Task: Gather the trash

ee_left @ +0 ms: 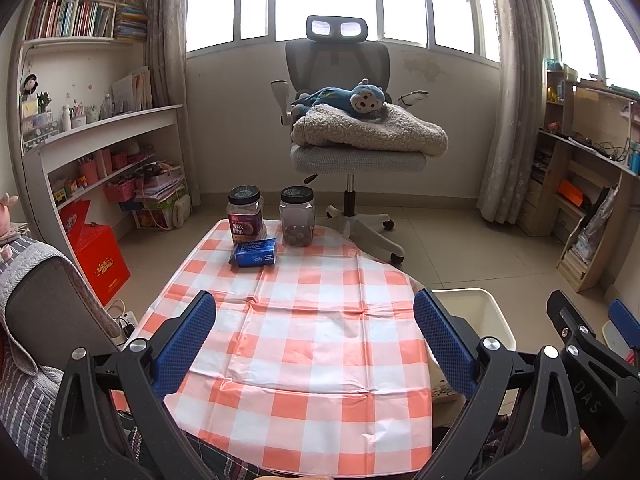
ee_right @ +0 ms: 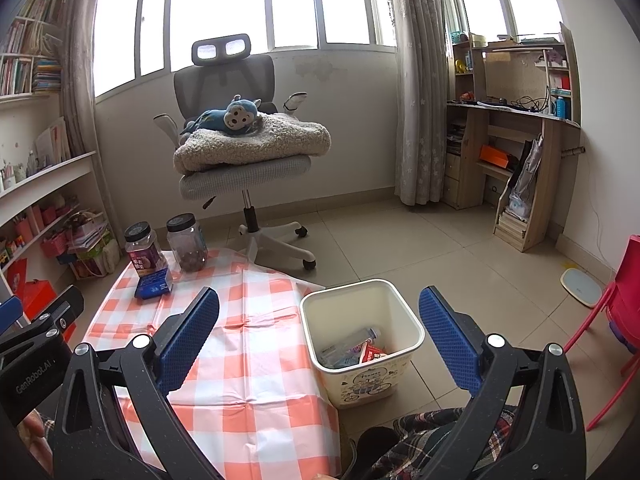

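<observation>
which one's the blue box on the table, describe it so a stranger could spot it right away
Find the orange-and-white checked table, then its far end. Two black-lidded jars stand there, labelled jar and clear jar. The blue box lies just in front of them: low, flat, the only blue thing on the cloth.

Bin (ee_right: 362,324) right of table (ee_right: 248,360) (floor)
</observation>
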{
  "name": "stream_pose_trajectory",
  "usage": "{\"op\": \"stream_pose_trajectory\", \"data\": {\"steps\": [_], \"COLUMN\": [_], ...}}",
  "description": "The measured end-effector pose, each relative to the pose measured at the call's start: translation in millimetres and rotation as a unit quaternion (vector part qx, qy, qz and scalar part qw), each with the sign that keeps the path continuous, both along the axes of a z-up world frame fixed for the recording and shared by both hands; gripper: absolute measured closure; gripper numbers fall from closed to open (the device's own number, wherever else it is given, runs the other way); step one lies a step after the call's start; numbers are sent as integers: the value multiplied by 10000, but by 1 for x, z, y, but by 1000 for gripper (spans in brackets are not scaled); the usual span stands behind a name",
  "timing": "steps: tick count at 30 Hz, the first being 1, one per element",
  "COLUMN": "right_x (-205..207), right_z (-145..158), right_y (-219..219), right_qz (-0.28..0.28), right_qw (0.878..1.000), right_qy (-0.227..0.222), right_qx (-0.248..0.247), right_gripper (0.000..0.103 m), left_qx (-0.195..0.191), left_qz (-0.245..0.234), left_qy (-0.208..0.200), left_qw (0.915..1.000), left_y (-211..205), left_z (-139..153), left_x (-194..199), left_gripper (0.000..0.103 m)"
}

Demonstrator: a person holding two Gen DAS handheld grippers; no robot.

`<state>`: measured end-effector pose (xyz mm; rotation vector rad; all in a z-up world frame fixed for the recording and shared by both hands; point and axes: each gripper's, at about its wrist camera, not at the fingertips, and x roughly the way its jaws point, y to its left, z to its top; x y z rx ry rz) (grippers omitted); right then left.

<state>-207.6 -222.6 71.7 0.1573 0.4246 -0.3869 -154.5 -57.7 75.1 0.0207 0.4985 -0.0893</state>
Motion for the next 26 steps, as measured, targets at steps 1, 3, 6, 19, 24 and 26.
{"op": "stream_pose_trajectory", "data": {"steps": [1, 3, 6, 19, 24, 26], "right_x": [0, 0, 0, 4, 11, 17], "right_z": [0, 0, 0, -9, -13, -16], "right_y": [0, 0, 0, -8, -8, -8], "right_qz": [-5, -5, -2, -49, -58, -50], "right_qw": [10000, 10000, 10000, 10000, 9999, 9998], "right_qy": [-2, 4, 10, 74, 136, 197], "right_qx": [2, 8, 12, 38, 50, 39], "right_gripper": [7, 7, 7, 7, 7, 7], "left_qx": [-21, 32, 58, 130, 85, 70], "left_qz": [-28, -92, -204, -288, -185, -121], "left_qy": [17, -55, -250, -164, 31, 84], "left_qw": [10000, 9999, 9995, 9994, 9998, 9999], "left_y": [1, -2, -5, -8, -6, -3], "left_z": [0, -1, 0, -5, -11, -14], "left_x": [0, 0, -6, 4, 14, 21], "left_gripper": [7, 7, 8, 10, 7, 7]}}
